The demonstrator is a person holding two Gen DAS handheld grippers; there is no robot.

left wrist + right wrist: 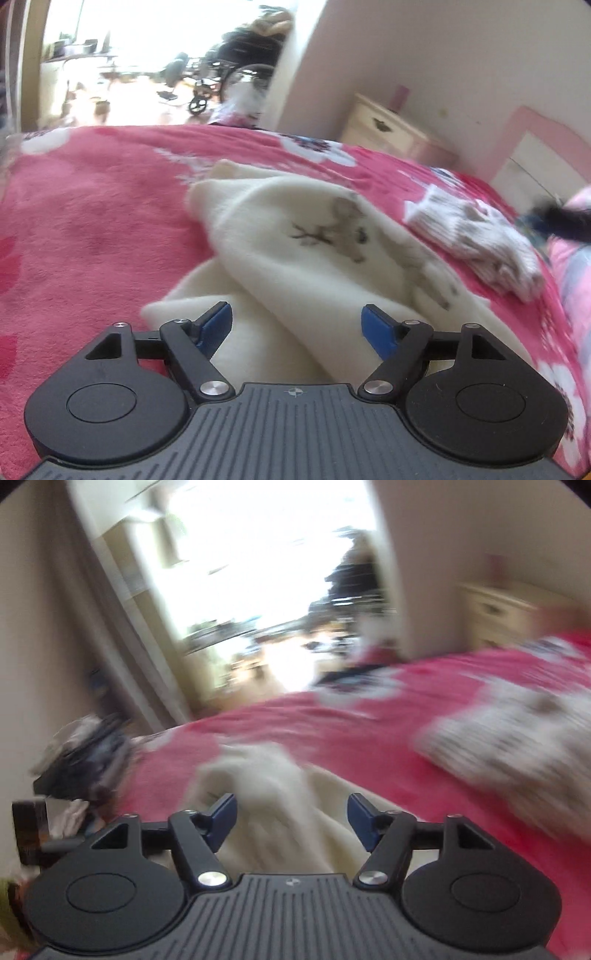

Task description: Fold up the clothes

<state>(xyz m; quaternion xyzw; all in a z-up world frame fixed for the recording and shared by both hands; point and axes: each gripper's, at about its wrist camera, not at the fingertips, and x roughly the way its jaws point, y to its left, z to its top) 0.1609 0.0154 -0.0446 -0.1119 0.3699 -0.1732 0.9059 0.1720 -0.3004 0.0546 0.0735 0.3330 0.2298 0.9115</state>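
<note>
A cream fleece garment [295, 236] with a small deer picture lies crumpled in the middle of the bed [92, 229], on a pink flowery blanket. The left gripper [296, 326] hangs just over its near part, and its blue fingers [214, 325] are spread wide with nothing in them. The right gripper [291, 818] is over the same cream cloth, its fingers spread wide too. A grey knitted piece [476, 236] lies beside the garment, nearer the head end of the bed. The right view is very blurry
</note>
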